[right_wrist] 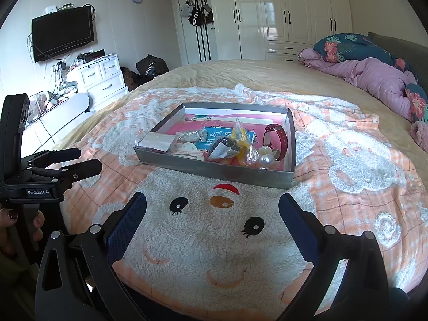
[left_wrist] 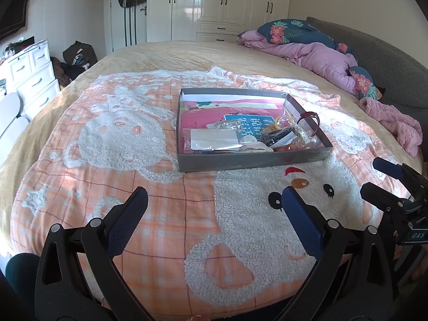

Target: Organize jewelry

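A shallow grey cardboard tray point(right_wrist: 214, 169) on the peach-and-white fleece blanket point(right_wrist: 203, 243) holds all visible jewelry: a red-strapped wristwatch point(right_wrist: 278, 136), pearl beads point(right_wrist: 266, 159) and clear plastic sachets point(right_wrist: 240, 133). The left gripper point(left_wrist: 214, 208) and right gripper point(right_wrist: 212, 208) hover short of it, fingers spread wide and empty. This fits sorting either pending or done; no piece lies outside.

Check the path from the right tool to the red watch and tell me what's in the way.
Nothing lies on the blanket between the right tool and the box. The box's near wall stands in front of the watch, and pearl pieces sit just before it.
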Available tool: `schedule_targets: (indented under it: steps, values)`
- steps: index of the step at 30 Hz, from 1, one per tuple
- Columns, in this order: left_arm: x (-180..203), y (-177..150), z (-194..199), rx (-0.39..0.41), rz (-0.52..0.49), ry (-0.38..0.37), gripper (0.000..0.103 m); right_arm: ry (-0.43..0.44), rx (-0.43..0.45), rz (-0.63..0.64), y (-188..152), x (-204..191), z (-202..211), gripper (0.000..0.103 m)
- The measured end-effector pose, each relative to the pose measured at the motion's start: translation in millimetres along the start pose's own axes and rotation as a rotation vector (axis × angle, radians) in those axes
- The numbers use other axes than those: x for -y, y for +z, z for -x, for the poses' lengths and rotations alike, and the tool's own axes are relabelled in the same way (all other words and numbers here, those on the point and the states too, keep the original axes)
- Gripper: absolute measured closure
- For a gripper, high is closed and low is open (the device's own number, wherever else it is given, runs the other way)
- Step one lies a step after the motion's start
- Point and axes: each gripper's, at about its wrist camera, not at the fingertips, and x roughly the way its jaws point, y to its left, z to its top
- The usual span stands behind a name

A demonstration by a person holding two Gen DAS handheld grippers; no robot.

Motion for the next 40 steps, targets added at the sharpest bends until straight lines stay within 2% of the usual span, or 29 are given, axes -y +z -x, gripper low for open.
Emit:
schedule_targets:
  steps: [14,24,27,30,34,37,38,40]
  values:
    - [-1.7,0.0,0.8,0.001,0.006,-0.008,0.009,-0.001,-0.004,0.003,-0.6,-1.3,0.0,0.004]
    - [-11.8,0.5,-4.4,-0.018,0.074,-0.018,0.009,-0.007,-0.024,-0.020,-1.4,9.2,-8.2,0.004]
    - [-19.6,1.8,-10.5,-0.035,0.113,0.014,0.009,-0.026,-0.023,-0.045,1.5,22.5,-10.2,0.004]
    - [-38.6,9.3,-19.8,-0.043,0.132,0.068,0.009,-0.070,-0.018,-0.082,6.4,49.5,-11.7,0.004]
    - [-83.1,33.8,-42.8,-0.064,0.189,0.196,0.009,-0.157,-0.036,-0.137,15.7,102.5,-21.8,0.004]
    - [-132.0,55.2,-83.8,-0.146,0.279,0.263,0.009,-0.277,-0.072,-0.198,24.2,168.2,-40.3,0.004]
    - [-152.3,61.6,-102.3,-0.179,0.318,0.291,0.009,-0.341,-0.095,-0.240,27.0,201.4,-50.0,0.004]
    - [-186.7,70.6,-131.5,-0.202,0.371,0.390,0.009,-0.422,-0.125,-0.351,28.2,255.0,-62.9,0.004]
